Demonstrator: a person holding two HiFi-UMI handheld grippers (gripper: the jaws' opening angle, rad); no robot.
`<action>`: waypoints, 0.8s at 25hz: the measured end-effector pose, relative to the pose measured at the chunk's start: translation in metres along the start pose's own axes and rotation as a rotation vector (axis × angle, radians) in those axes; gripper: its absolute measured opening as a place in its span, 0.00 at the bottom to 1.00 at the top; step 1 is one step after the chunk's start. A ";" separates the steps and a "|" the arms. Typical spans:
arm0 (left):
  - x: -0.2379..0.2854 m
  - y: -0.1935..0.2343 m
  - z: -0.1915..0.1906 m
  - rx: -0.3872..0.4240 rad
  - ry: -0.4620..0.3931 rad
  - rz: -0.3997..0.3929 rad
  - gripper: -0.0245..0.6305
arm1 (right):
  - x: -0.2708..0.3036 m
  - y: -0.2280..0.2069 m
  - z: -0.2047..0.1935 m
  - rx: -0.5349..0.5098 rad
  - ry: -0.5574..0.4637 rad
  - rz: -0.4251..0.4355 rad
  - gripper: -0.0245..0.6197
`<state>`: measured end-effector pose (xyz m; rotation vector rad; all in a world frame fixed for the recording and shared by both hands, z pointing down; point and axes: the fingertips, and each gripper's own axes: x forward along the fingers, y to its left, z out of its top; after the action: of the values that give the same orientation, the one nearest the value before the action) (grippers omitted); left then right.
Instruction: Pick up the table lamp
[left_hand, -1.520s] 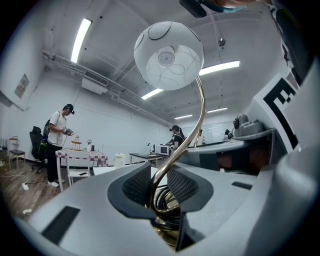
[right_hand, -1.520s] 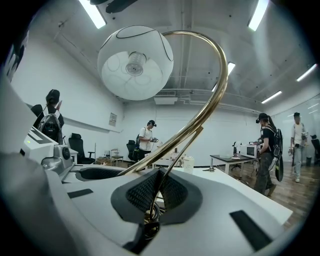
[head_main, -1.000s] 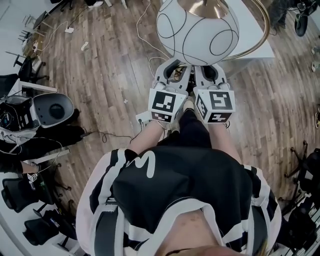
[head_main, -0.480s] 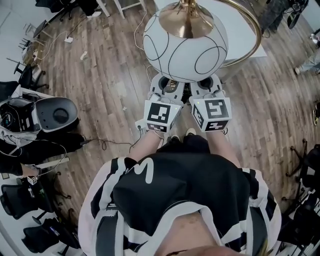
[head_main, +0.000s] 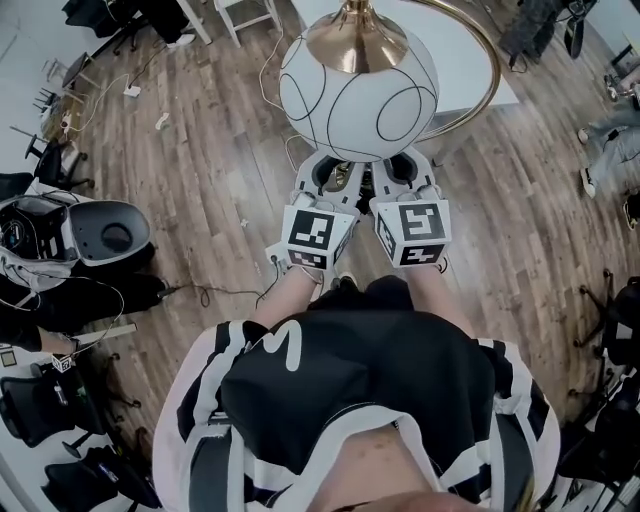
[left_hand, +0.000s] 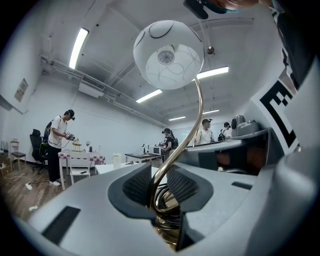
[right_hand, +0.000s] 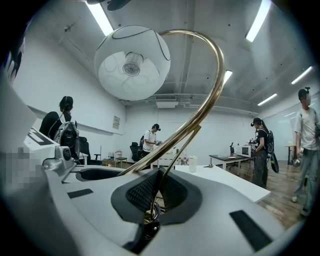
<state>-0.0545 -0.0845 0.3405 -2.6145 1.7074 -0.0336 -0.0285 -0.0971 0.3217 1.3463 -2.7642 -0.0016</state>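
The table lamp has a white globe shade (head_main: 358, 92) with thin black lines, a brass cap and a curved brass stem (head_main: 487, 62). It hangs in the air in front of me, above the wooden floor. My left gripper (head_main: 335, 176) and right gripper (head_main: 404, 172) sit side by side under the globe. In the left gripper view the left gripper (left_hand: 161, 196) is shut on the brass stem (left_hand: 194, 127) near its coiled foot, with the globe (left_hand: 168, 54) overhead. In the right gripper view the right gripper (right_hand: 152, 198) is shut on a thin brass rod of the lamp under the arching stem (right_hand: 212, 92).
A white table (head_main: 478, 52) stands just beyond the lamp. Cables and a power strip (head_main: 276, 258) lie on the floor by my feet. A grey-white machine (head_main: 102, 232) and black chairs stand at the left. Several people stand around tables farther off; one person's legs (head_main: 608, 142) show at the right.
The lamp and both grippers have shifted together down and left in the head view, so more of the globe and its brass cap shows. Both grips look the same.
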 end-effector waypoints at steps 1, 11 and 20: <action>-0.002 -0.005 0.001 -0.004 0.000 -0.006 0.18 | -0.005 -0.001 0.001 -0.010 -0.002 -0.002 0.06; -0.042 -0.071 0.001 -0.004 0.020 0.039 0.18 | -0.080 0.003 -0.005 0.016 0.012 0.050 0.06; -0.088 -0.152 -0.005 -0.032 0.022 0.069 0.18 | -0.170 0.005 -0.020 0.015 0.043 0.092 0.06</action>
<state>0.0494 0.0576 0.3494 -2.5848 1.8191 -0.0348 0.0731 0.0406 0.3320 1.2057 -2.7928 0.0528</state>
